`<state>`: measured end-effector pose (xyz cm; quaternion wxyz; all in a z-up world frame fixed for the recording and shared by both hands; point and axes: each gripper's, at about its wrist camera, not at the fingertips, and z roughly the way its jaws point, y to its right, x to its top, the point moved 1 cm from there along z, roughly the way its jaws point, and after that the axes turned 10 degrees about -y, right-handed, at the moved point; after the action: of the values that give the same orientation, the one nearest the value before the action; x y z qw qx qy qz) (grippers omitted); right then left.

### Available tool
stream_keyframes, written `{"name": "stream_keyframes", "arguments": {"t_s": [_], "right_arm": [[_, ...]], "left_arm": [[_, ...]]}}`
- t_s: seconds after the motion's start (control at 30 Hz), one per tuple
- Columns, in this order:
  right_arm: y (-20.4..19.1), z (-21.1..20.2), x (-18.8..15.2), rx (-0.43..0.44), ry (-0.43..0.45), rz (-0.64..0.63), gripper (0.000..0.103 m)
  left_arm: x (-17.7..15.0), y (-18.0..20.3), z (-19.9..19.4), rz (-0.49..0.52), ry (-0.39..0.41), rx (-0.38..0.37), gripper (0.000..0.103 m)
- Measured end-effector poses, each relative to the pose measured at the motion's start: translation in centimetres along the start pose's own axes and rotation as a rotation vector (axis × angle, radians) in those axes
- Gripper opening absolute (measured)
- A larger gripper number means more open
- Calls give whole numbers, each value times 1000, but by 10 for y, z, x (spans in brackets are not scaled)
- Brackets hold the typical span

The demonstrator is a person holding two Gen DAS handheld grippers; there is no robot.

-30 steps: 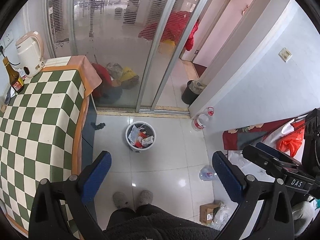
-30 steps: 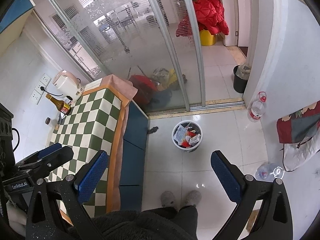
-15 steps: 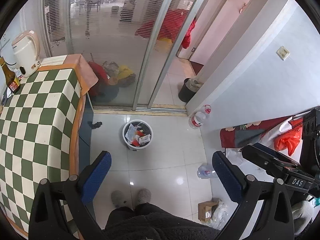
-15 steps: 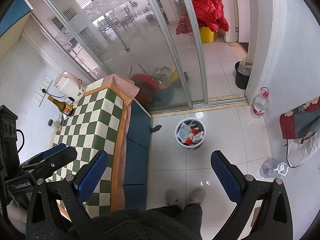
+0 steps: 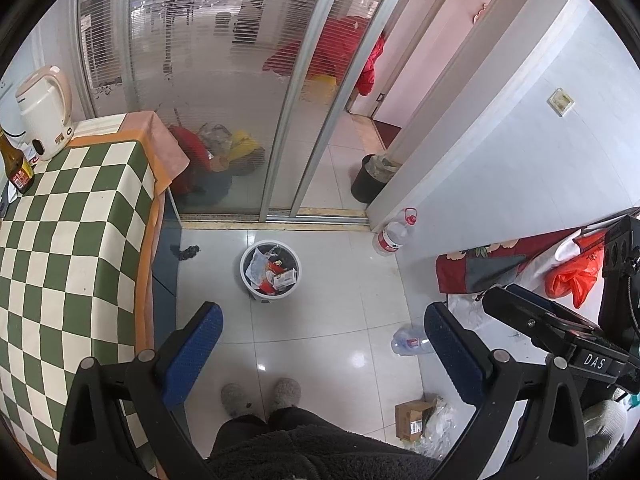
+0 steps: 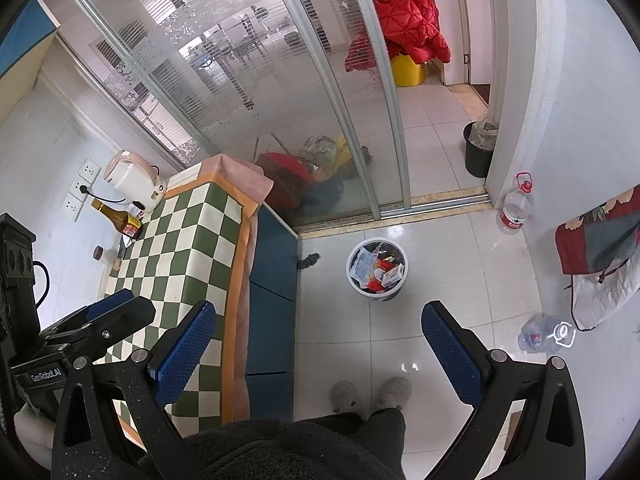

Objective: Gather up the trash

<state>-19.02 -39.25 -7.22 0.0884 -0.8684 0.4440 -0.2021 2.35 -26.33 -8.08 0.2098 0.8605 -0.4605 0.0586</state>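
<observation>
A white bin (image 5: 270,272) full of wrappers and paper stands on the tiled floor; it also shows in the right wrist view (image 6: 377,268). A crushed clear bottle (image 5: 410,342) lies on the floor to the right, also in the right wrist view (image 6: 538,336). A small cardboard box (image 5: 414,420) with clear plastic lies near my feet. My left gripper (image 5: 324,344) is open and empty, high above the floor. My right gripper (image 6: 318,340) is open and empty too, held at the same height.
A table with a green checked cloth (image 5: 68,256) stands at the left with a kettle (image 5: 42,114) and a brown bottle (image 5: 18,166). A glass sliding door (image 5: 248,92) is ahead. A black bin (image 5: 370,178), a large water bottle (image 5: 394,234) and an orange bag (image 5: 574,276) are at the right.
Both views have drifted slightly; the bin and table shift a little in the frame. Both grippers stay open and empty.
</observation>
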Motion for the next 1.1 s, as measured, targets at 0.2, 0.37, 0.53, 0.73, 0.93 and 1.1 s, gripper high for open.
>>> {"name": "stream_keyframes", "arguments": {"t_s": [0.2,0.37,0.53,0.73,0.93,1.1], "right_arm": [[0,0,1,7,-2,-2,103],[-2,0,4,11,-4,1,103],[-4,0,5,12,-5,2,103],[-3,0,5,13,-4,1,103],[-2,0,6,13,-5,0,103],[-2,0,6,14,-5,2,103]], "left_arm": [[2,0,0,0,-1,-3,103],[3,-1,0,0,-1,-6,103],[6,-1,0,3,-2,-7,103],[7,-1,-1,9,-1,-8,103],[6,-2,-2,11,0,-9,103],[6,0,-3,15,8,-10,103]]}}
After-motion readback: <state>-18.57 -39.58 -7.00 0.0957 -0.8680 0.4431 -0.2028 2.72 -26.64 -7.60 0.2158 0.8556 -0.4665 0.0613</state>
